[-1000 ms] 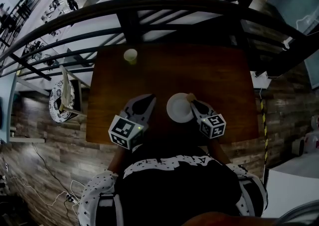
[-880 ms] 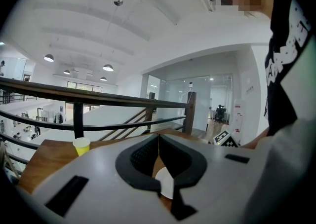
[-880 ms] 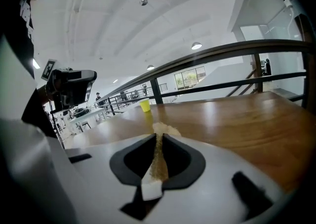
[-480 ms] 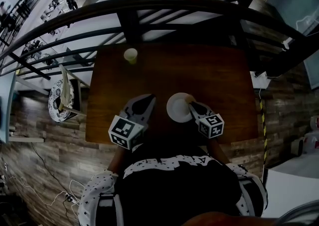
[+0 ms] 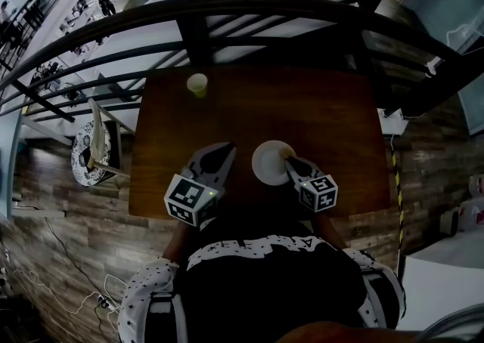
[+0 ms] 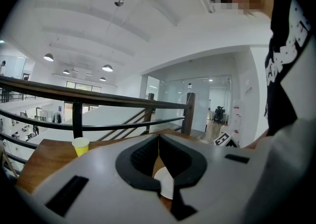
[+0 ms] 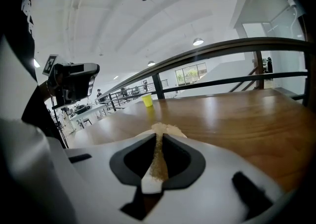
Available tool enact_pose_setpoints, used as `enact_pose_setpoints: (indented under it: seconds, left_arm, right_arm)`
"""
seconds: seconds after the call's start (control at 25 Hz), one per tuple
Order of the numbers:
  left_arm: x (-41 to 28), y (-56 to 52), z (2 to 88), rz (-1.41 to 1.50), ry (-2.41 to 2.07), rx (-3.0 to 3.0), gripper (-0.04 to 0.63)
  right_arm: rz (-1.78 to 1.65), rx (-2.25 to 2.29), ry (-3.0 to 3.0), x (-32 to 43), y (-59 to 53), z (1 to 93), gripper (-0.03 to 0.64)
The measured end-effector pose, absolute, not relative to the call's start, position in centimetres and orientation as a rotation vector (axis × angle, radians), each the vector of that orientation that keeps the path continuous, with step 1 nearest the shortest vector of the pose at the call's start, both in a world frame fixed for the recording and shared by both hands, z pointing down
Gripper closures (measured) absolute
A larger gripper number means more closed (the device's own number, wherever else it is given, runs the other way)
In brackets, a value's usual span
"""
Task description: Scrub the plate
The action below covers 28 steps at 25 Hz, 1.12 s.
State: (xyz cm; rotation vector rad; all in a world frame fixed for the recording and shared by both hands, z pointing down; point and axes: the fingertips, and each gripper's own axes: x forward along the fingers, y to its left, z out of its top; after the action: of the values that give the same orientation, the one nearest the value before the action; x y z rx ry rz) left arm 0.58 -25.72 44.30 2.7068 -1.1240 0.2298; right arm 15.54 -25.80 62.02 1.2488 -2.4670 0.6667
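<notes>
Head view: the plate lies on the bench, with the right hand-held gripper at its rim.

Left gripper view: the left hand-held gripper is clenched and empty.

Right gripper view: the jaws grasp what seems to be a sponge. Scrubbing looks under way, not finished.

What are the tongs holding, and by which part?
Right tongs clamp a thin tan scrub pad along its length, its far end poking out over the plate. Left tongs are shut, holding nothing.

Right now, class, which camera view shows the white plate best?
The head view: the whole round plate shows, the right tool holding a sponge at its edge. The left gripper view shows only a sliver past its jaws; in the right gripper view, the sponge hides nearly all.
</notes>
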Motion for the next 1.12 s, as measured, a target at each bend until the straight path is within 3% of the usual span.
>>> enact_pose_setpoints:
  seconds: [1.12]
  left_arm:
    - [0.4,-25.2,44.6,0.218,-1.077,2.718,0.581]
  right_arm:
    - [0.676,1.186,-2.464,13.9,-23.0,62.5,0.568]
